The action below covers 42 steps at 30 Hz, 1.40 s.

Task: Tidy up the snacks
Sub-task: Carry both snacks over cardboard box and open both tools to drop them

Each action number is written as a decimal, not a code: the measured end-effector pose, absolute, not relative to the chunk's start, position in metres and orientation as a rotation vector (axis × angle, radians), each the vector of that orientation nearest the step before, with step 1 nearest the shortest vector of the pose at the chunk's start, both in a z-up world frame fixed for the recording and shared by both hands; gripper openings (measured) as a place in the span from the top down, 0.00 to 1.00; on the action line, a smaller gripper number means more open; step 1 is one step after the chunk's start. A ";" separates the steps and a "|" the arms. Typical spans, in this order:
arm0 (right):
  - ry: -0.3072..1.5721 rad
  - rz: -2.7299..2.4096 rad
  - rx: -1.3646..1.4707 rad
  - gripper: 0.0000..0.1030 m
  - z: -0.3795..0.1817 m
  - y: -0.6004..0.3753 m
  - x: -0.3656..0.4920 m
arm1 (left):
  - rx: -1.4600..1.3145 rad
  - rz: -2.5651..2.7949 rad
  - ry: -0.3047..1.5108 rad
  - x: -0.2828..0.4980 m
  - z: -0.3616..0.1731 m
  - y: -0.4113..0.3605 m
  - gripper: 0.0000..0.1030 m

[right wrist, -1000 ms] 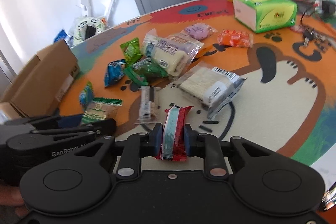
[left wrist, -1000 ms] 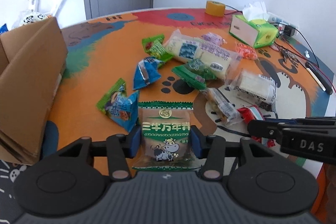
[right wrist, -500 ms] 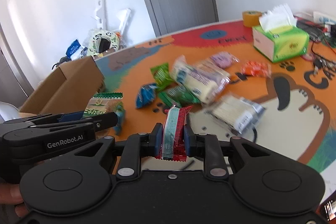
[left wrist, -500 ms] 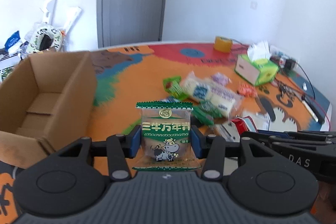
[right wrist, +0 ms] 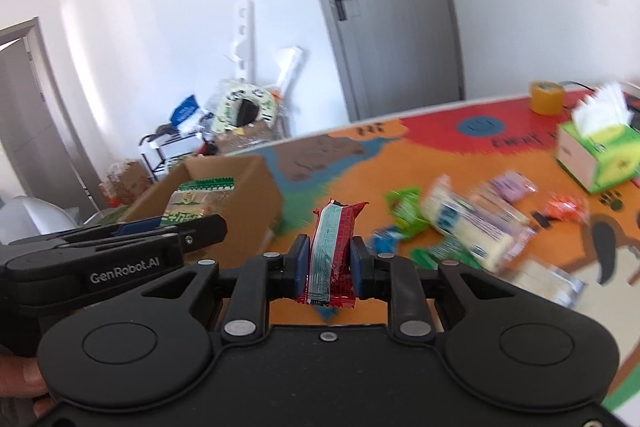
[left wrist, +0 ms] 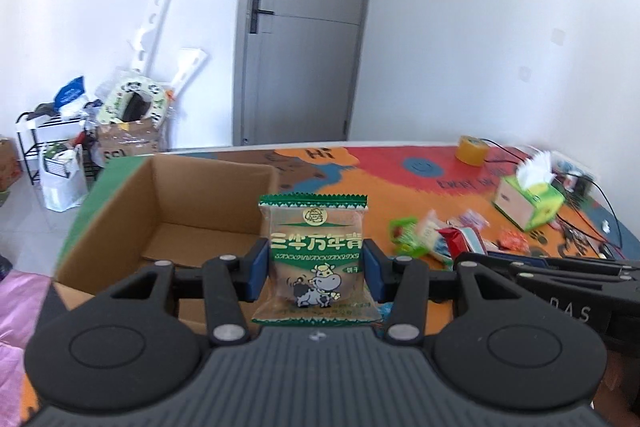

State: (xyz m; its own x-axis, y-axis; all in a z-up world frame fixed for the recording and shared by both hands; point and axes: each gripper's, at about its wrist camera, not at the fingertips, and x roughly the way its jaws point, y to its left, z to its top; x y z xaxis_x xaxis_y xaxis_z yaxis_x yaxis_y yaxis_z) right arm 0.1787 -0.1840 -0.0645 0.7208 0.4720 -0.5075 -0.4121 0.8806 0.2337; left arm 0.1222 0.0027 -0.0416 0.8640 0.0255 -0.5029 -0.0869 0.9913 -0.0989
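Since the earlier frame both grippers have lifted off the table w/ their snacks and swung toward the cardboard box, now just ahead-left of the left gripper. Its jaws are partway apart, clamped on the green cow biscuit pack, held upright by its side edges, prob. for a clean drop. Right gripper is nearly closed on the slim red bar, standing on end. Other snacks lie ahead-right.
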 end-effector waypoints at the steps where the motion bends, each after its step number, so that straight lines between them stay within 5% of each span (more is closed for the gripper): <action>1: 0.584 0.501 0.107 0.78 -0.062 -0.178 0.179 | -0.124 0.069 0.522 0.122 -0.041 0.009 0.54; 27: 0.592 0.640 0.088 0.78 -0.054 -0.069 0.210 | -0.246 0.215 0.585 0.148 -0.068 0.111 0.53; 42: 0.621 0.704 0.144 0.74 -0.065 -0.043 0.227 | -0.281 0.267 0.534 0.124 -0.049 0.132 0.45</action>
